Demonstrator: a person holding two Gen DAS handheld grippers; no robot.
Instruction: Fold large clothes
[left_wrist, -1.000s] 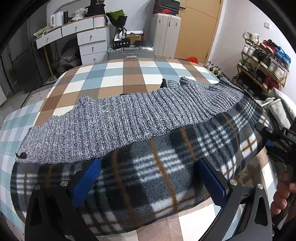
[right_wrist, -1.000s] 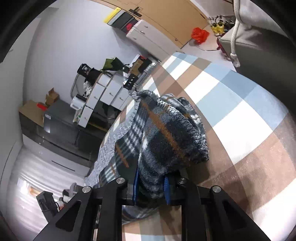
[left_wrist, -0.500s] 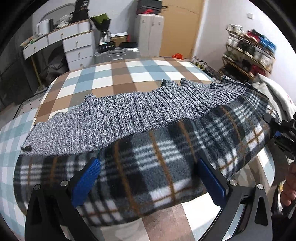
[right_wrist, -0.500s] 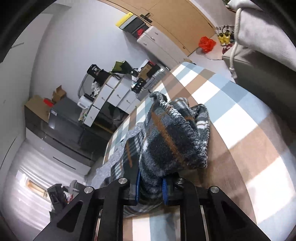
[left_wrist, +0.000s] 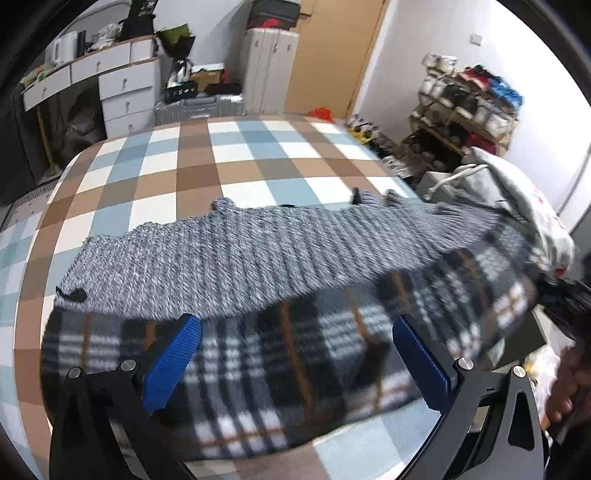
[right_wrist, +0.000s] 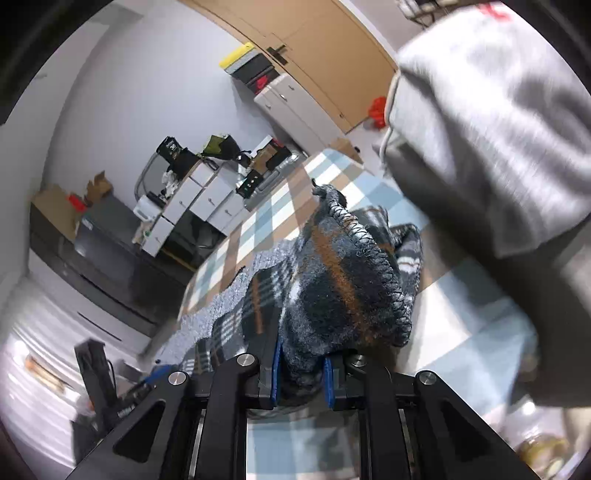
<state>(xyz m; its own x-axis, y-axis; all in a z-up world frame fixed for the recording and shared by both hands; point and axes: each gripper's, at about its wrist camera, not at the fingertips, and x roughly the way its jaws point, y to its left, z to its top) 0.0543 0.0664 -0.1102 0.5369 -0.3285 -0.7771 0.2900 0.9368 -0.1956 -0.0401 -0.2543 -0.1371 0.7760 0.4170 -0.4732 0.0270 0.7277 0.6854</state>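
A dark plaid fleece garment (left_wrist: 303, 369) with a broad grey knit band (left_wrist: 258, 251) lies stretched across the checked bed cover (left_wrist: 258, 155). My left gripper (left_wrist: 295, 354) hovers over its near edge, open, its blue pads (left_wrist: 170, 362) wide apart with the plaid cloth below and between them. In the right wrist view my right gripper (right_wrist: 301, 373) is shut on a bunched end of the plaid fleece (right_wrist: 343, 288), which rises in a lifted fold ahead of the fingers. A person's hand (left_wrist: 565, 387) shows at the right edge of the left wrist view.
A grey hooded garment (right_wrist: 491, 129) with a white cord hangs close on the right, also heaped beside the bed (left_wrist: 524, 206). Beyond the bed stand white drawers (left_wrist: 125, 96), a silver suitcase (left_wrist: 199, 107), a white cabinet (left_wrist: 269, 66) and a shoe rack (left_wrist: 469, 107).
The right gripper has risen and drawn the plaid end to the right, toward the grey hooded garment. The cloth's right end now stretches further out. The left gripper shifted slightly and stays open.
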